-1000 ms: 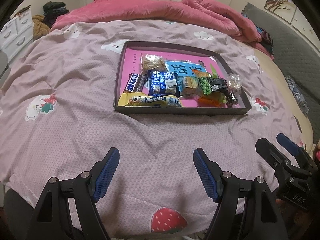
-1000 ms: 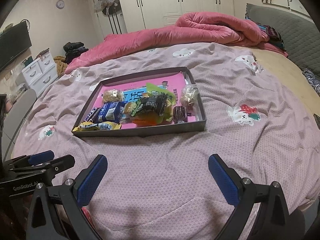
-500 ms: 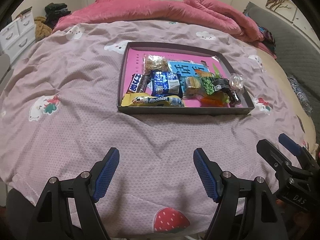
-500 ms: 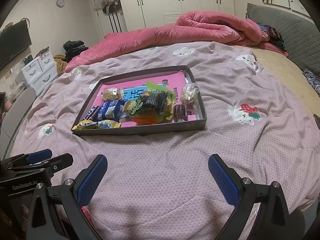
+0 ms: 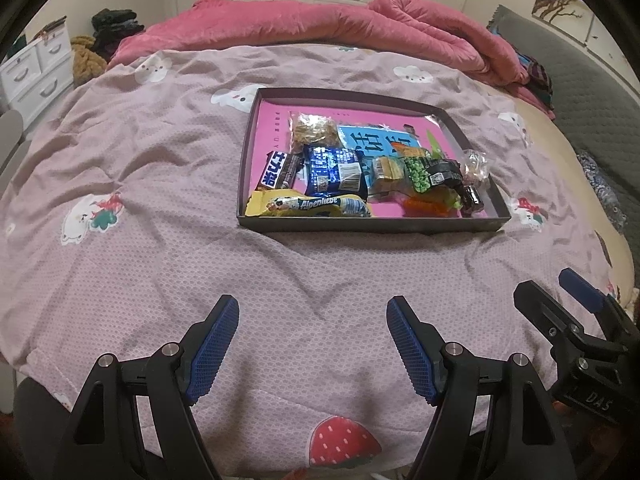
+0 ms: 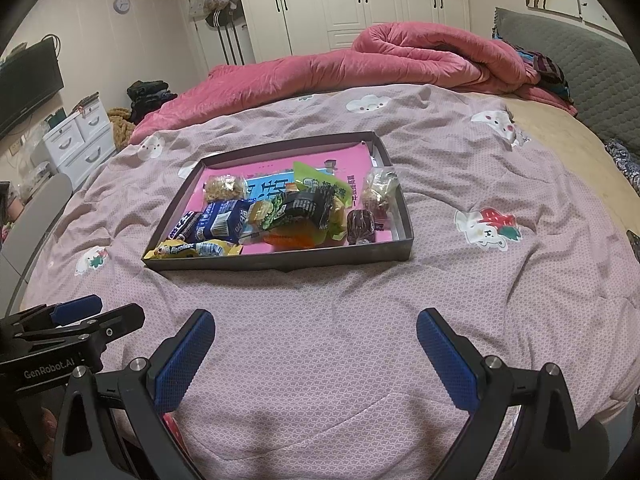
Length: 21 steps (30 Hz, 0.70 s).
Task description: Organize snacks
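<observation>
My left gripper (image 5: 312, 344) hangs over the near edge of the bed (image 5: 160, 240). Its blue pads (image 5: 214, 344) are spread apart and there is nothing between them, only the pink bed cover with its little white animals. My right gripper (image 6: 316, 356) hangs just beside it, on the right. It is spread wide too, and it holds nothing. Farther up the bed, well apart from both grippers, sits a dark flat box (image 5: 372, 226) with a pink floor. All the snacks are inside it. At the left front corner lies a yellow candy bag (image 5: 308, 206) with the word Alpenliebe on it. Just behind it is a dark chocolate bar (image 5: 280, 170), tilted a bit. Next to that is a blue packet (image 5: 334, 172), and behind the blue packet is a clear bag of brown crunchy bits (image 5: 314, 130). Under the snacks, in the middle, a light blue card (image 5: 372, 140) with big letters lies flat on the pink floor. More to the right is a small yellow-green packet (image 5: 386, 174), then a green and black packet (image 5: 432, 172) lying on top of an orange one (image 5: 424, 204). A small dark brown sweet (image 6: 360, 226) sits near the right wall. At the far right, a clear bag of small treats (image 6: 380, 190) leans on that wall. Behind the box, a big pink blanket (image 5: 320, 24) is heaped up across the bed.
</observation>
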{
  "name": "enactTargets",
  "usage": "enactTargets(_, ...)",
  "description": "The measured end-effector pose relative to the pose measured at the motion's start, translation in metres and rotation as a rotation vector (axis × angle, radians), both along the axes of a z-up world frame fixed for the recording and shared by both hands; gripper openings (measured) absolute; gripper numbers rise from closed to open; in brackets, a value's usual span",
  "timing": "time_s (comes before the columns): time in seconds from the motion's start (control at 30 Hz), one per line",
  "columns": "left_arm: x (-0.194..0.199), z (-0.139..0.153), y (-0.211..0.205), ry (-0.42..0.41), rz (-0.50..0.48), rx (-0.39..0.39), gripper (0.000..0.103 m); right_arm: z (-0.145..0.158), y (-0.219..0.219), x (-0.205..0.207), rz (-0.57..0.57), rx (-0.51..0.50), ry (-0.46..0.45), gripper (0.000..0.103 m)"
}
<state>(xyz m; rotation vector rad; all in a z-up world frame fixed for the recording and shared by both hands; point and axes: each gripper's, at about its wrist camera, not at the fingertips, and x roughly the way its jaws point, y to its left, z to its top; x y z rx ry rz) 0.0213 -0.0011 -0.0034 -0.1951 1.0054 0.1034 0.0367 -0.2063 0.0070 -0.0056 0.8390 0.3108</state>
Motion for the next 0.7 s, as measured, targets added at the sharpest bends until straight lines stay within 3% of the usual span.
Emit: enactTargets(0.7,0.011,-0.022,0.001,0.056,0.009,0.022,0.078,-0.010,0.001,0.012,0.003,-0.004,0.029,0.102)
